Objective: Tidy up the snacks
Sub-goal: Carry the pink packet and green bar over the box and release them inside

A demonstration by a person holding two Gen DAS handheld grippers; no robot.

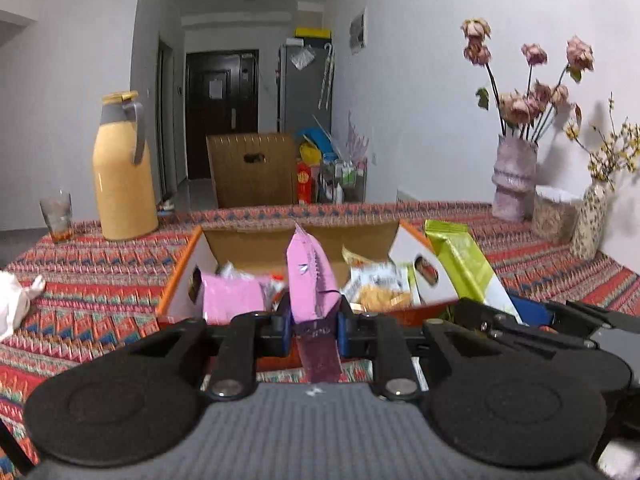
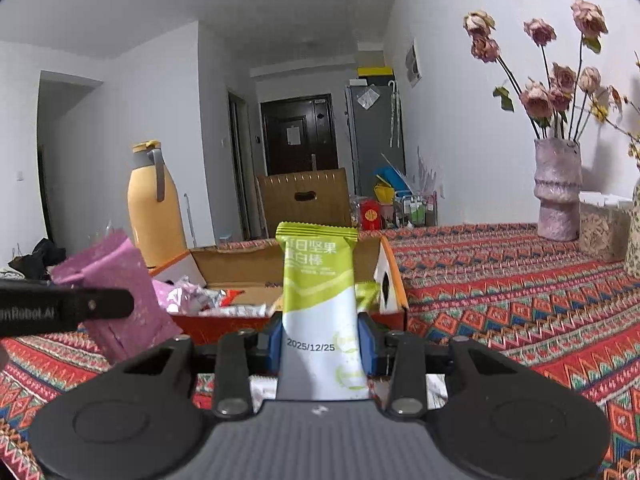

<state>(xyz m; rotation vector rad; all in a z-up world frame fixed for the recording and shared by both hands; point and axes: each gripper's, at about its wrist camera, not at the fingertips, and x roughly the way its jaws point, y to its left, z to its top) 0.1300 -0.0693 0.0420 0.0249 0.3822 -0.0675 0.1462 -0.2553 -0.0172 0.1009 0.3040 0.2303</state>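
Box [image 1: 280,240] on the worktop [image 1: 100,280] already has several snacks – left tool [image 1: 313,322] clamps a pink packet [image 1: 310,280], right tool [image 2: 322,346] a green bar [image 2: 320,280] – both yet to go in.

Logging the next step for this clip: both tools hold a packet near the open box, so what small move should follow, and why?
Probably carry the pink packet, clamped in the left tool, forward over the cardboard box and release it beside the pink packets already inside. The right tool grips the green nut bar upright just before the box, so it could follow.
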